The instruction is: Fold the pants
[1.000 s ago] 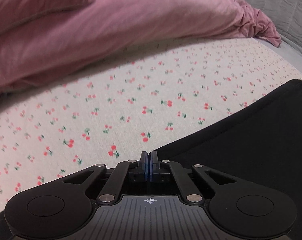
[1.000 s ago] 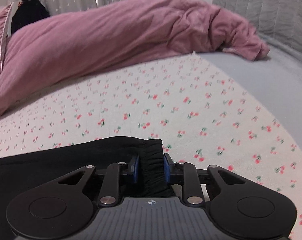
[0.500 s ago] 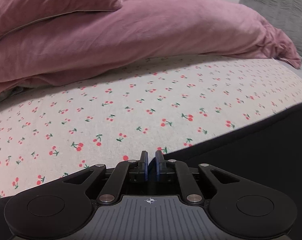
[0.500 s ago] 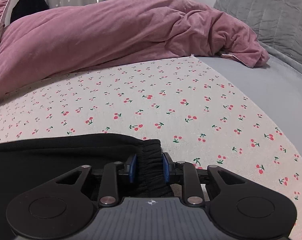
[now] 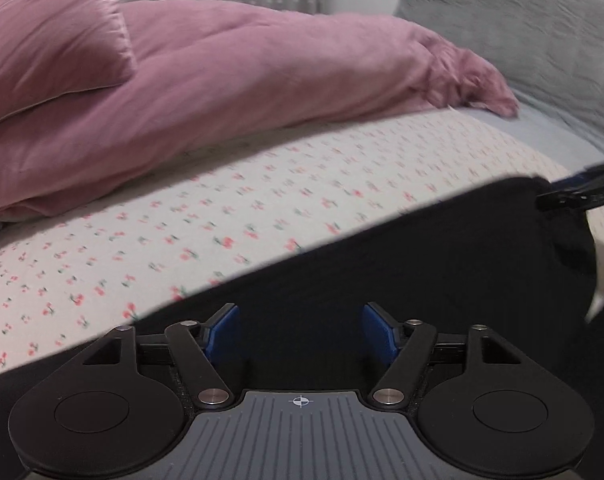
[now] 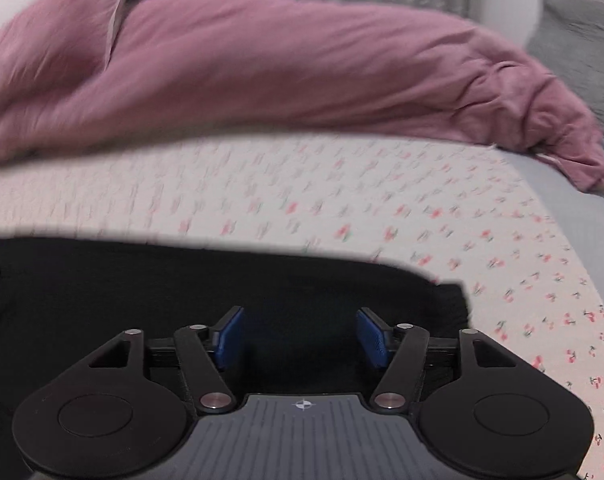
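Black pants (image 5: 402, 264) lie flat on the cherry-print bedsheet (image 5: 261, 200). In the left wrist view my left gripper (image 5: 299, 330) is open, its blue pads spread apart just above the black fabric, holding nothing. In the right wrist view my right gripper (image 6: 299, 334) is open too, over the pants (image 6: 221, 280) near their right end, where the edge (image 6: 454, 300) stops on the sheet (image 6: 382, 208). The right gripper's tip also shows at the far right of the left wrist view (image 5: 582, 192), beside the pants' end.
A pink duvet (image 5: 241, 80) and pink pillow (image 5: 49, 44) lie across the back of the bed. A grey quilted pillow (image 5: 522, 32) stands at the back right. Plain grey sheet (image 6: 574, 216) borders the cherry sheet on the right.
Both grippers have opened and let go of the pants; the right one held the waistband, the left was shut at the fabric's edge. Both have pulled back and lifted; the views are motion-blurred.
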`<action>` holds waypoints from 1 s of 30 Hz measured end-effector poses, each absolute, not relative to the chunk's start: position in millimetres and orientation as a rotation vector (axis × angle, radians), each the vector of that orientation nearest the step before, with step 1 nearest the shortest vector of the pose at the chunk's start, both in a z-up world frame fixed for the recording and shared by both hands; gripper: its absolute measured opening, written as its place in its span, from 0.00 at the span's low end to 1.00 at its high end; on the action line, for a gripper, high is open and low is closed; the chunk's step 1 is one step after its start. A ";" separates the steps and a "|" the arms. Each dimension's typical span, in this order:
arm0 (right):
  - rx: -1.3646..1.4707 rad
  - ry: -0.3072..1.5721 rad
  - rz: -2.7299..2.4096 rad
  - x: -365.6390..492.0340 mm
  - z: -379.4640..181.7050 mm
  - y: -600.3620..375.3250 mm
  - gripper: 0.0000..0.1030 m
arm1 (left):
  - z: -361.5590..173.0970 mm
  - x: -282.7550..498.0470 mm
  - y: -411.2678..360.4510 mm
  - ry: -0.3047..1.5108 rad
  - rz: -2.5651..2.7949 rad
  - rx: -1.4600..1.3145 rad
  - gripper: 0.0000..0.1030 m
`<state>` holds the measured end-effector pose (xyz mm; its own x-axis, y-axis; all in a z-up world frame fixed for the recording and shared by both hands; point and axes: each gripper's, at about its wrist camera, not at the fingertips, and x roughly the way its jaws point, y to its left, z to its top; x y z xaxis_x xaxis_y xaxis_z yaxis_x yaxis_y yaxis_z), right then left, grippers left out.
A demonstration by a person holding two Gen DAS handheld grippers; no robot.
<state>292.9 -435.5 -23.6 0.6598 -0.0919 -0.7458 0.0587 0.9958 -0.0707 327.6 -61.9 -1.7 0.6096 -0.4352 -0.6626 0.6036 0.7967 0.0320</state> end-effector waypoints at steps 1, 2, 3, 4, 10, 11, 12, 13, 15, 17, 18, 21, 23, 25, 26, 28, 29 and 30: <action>-0.045 0.880 -0.110 290.3 -30.1 -441.1 0.57 | -5.5 322.3 -63.0 0.697 -0.609 0.280 0.68; -0.035 0.904 -0.129 286.4 -34.9 -448.2 0.55 | -9.2 318.2 -62.2 0.708 -0.609 0.297 0.68; -0.002 0.905 -0.134 278.5 -37.7 -459.7 0.55 | -14.1 313.6 -61.0 0.717 -0.606 0.328 0.68; 0.038 0.893 -0.124 269.3 -37.1 -471.4 0.55 | -19.0 310.4 -57.9 0.722 -0.598 0.355 0.68; 0.048 0.929 -0.133 239.4 -31.2 -483.7 0.54 | -27.7 295.1 -8.2 0.741 -0.577 0.233 0.71; 0.018 0.935 -0.136 238.9 -30.6 -479.5 0.54 | -25.4 291.6 -1.5 0.741 -0.574 0.224 0.73; -0.022 0.943 -0.145 239.1 -28.7 -472.8 0.54 | -23.3 288.9 2.8 0.742 -0.556 0.242 0.75; -0.053 0.958 -0.166 240.5 -26.2 -466.3 0.62 | -20.8 286.9 8.4 0.754 -0.534 0.261 0.80; -0.089 0.959 -0.171 243.3 -18.4 -457.2 0.65 | -13.3 283.5 21.7 0.777 -0.519 0.277 0.80; -0.089 0.942 -0.115 246.0 -8.4 -448.8 0.66 | -5.1 281.1 34.7 0.768 -0.491 0.306 0.80; -0.082 0.933 -0.086 247.4 -3.1 -443.5 0.70 | -0.6 280.6 42.5 0.758 -0.475 0.325 0.80; -0.102 0.880 -0.014 252.2 13.4 -424.0 0.82 | 8.7 284.7 64.2 0.748 -0.432 0.346 0.81; -0.138 0.853 0.019 260.8 20.3 -407.3 0.83 | 12.8 293.3 78.0 0.759 -0.404 0.351 0.82; -0.173 0.847 0.045 274.5 25.7 -388.9 0.84 | 17.5 303.4 91.2 0.764 -0.379 0.351 0.84; -0.190 0.845 0.057 282.4 26.6 -379.7 0.84 | 19.4 307.4 94.8 0.764 -0.370 0.353 0.85; -0.230 0.841 0.086 298.4 26.4 -359.8 0.84 | 22.7 320.6 104.0 0.762 -0.355 0.352 0.87; -0.255 0.840 0.105 305.3 25.3 -351.0 0.84 | 23.2 328.3 106.9 0.766 -0.349 0.351 0.87; -0.283 0.841 0.126 312.8 23.1 -341.0 0.85 | 23.4 337.2 109.6 0.777 -0.343 0.348 0.87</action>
<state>312.8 -341.0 23.1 0.6619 -0.0014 -0.7496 -0.2209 0.9553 -0.1967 337.2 109.6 23.4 0.6641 -0.1710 -0.7278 0.4226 0.8889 0.1767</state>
